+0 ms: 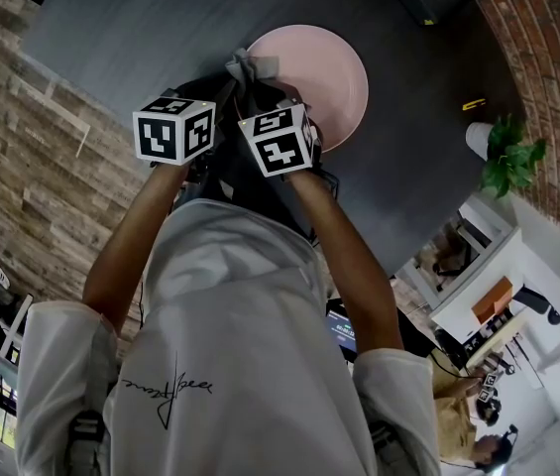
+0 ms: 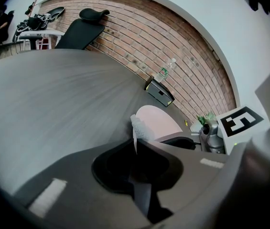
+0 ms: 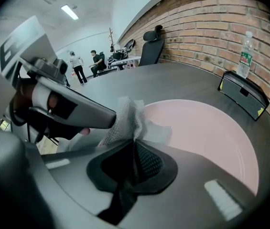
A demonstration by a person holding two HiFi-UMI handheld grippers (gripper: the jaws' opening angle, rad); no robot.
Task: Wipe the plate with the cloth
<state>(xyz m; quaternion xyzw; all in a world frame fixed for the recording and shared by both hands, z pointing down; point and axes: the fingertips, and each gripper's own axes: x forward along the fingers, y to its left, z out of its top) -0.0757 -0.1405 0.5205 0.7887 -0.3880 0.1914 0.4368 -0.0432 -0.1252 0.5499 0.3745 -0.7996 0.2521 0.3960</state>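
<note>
Left gripper point(image 2: 135, 143), right gripper point(image 3: 134, 141) both pinch cloth point(image 3: 126, 117) — bunched over plate point(image 3: 211, 137) rim

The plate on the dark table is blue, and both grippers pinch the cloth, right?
Not quite. The plate is pink, not blue; the right gripper view shows it plainly. The rest holds: it lies on the dark table, and the left gripper and the right gripper both pinch the cloth in their jaws.

A round, pale pink plate point(image 1: 337, 72) lies flat on the dark grey bench point(image 1: 131, 28). A whitish mesh cloth point(image 1: 250, 67) stands bunched and crumpled over the plate's rim.
</note>
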